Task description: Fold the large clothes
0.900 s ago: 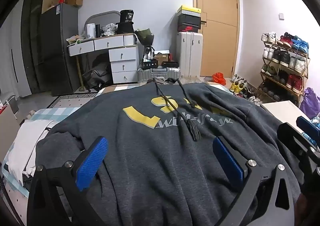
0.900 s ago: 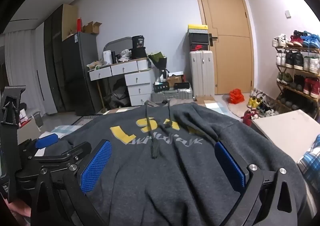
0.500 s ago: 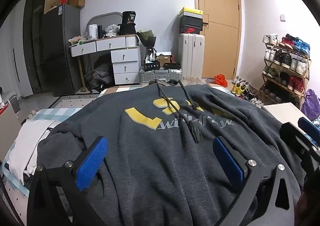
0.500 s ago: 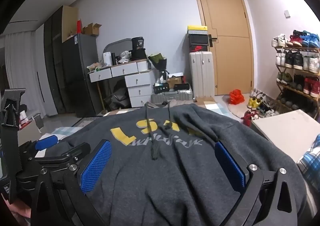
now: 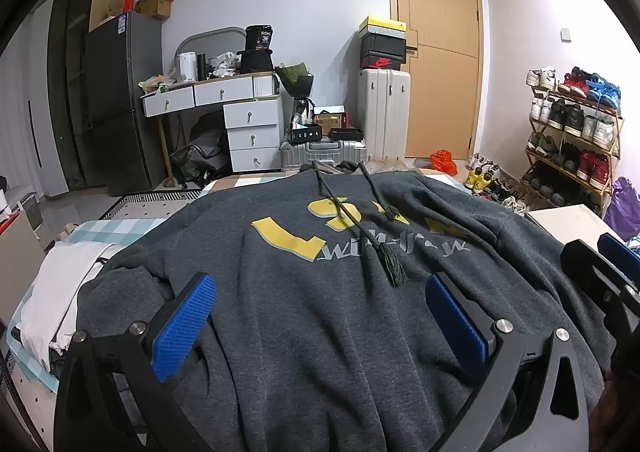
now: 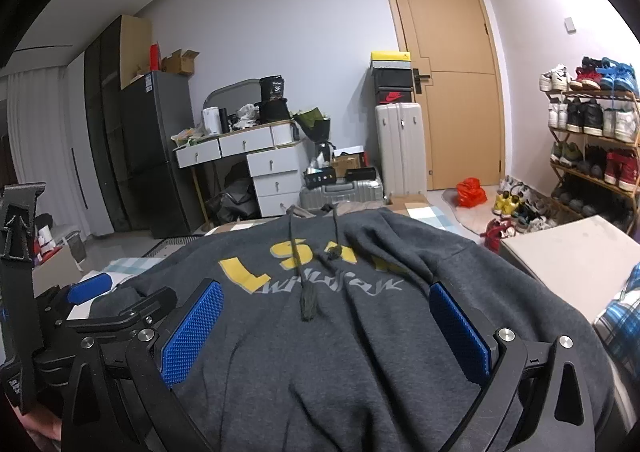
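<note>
A dark grey hoodie [image 5: 320,332] [image 6: 340,364] with yellow letters and grey script lies front up across the bed, its hood end far from me. Its two tasselled drawstrings [image 5: 392,264] [image 6: 308,306] trail down over the chest print. My left gripper [image 5: 318,292] hovers open over the near part of the hoodie, blue pads wide apart, nothing between them. My right gripper [image 6: 325,292] is open in the same way just beside it. Each gripper shows at the edge of the other's view: the right gripper [image 5: 600,272] and the left gripper [image 6: 100,300].
A white cloth [image 5: 60,292] lies on the checked bedsheet [image 5: 120,228] to the left of the hoodie. A white board [image 5: 572,220] and blue plaid fabric [image 6: 624,316] sit at the right. Beyond the bed are a drawer desk [image 5: 248,120], suitcases [image 5: 384,112], a door and a shoe rack [image 5: 572,140].
Almost nothing: the left wrist view has drifted slightly, so the room sits a little lower in it. Both grippers stay open and the hoodie has not moved.
</note>
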Demonstrator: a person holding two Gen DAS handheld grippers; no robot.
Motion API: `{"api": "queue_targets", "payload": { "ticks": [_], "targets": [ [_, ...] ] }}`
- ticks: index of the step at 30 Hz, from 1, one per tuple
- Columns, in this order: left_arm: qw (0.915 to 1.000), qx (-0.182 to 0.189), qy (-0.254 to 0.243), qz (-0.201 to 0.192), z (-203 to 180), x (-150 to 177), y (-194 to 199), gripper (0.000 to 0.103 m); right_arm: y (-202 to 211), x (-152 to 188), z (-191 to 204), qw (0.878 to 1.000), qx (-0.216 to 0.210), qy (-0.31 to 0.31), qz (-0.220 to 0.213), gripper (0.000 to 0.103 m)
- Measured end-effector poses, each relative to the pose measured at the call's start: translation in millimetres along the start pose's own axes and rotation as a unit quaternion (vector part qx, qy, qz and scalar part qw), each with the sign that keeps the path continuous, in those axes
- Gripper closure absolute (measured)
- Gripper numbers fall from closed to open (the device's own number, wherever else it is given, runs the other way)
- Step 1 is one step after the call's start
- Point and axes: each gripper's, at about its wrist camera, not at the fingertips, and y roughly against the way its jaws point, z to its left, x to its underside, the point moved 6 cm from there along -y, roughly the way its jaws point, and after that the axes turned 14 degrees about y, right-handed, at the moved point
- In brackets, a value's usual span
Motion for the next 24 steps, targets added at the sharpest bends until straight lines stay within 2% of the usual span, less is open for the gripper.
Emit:
{"api": "queue_targets", "payload": {
  "ticks": [24],
  "targets": [
    [1.0000, -0.004, 0.002, -0.001, 2.0, 1.0, -0.4, 0.001, -2.0, 2.1, -1.5, 1.000, 0.003, -0.009, 0.003, 0.000]
  ]
}}
